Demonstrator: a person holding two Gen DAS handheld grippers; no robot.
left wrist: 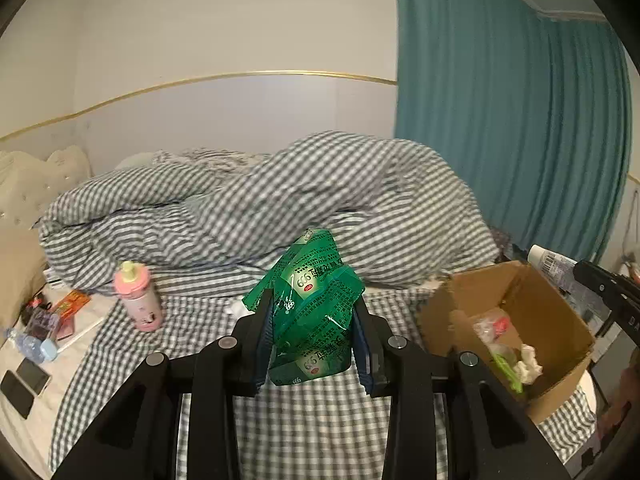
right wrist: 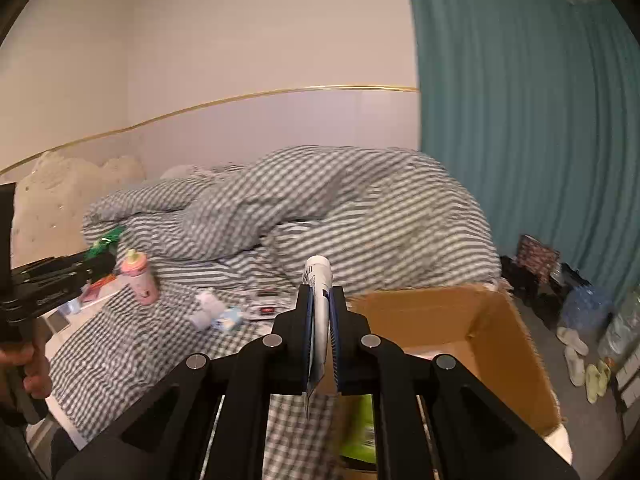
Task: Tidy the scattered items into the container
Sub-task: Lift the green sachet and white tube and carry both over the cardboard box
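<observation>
While slippers (right wrist: 576, 354) show only rightward, left tool (left wrist: 312, 324) clamps green packets (left wrist: 312, 300).

Both wrist fisheyes look forward, slightly downward, along their own fingers across the bed toward the wall. The left view sits close over the checked sheet (left wrist: 132, 360), with the cardboard box (left wrist: 560, 368) at its right. The right view sits farther right, nearly above that box (right wrist: 500, 340), which fills its lower right. Both share the crumpled duvet (left wrist: 280, 200), pink bottle (left wrist: 138, 300) and teal curtain (left wrist: 512, 120).
</observation>
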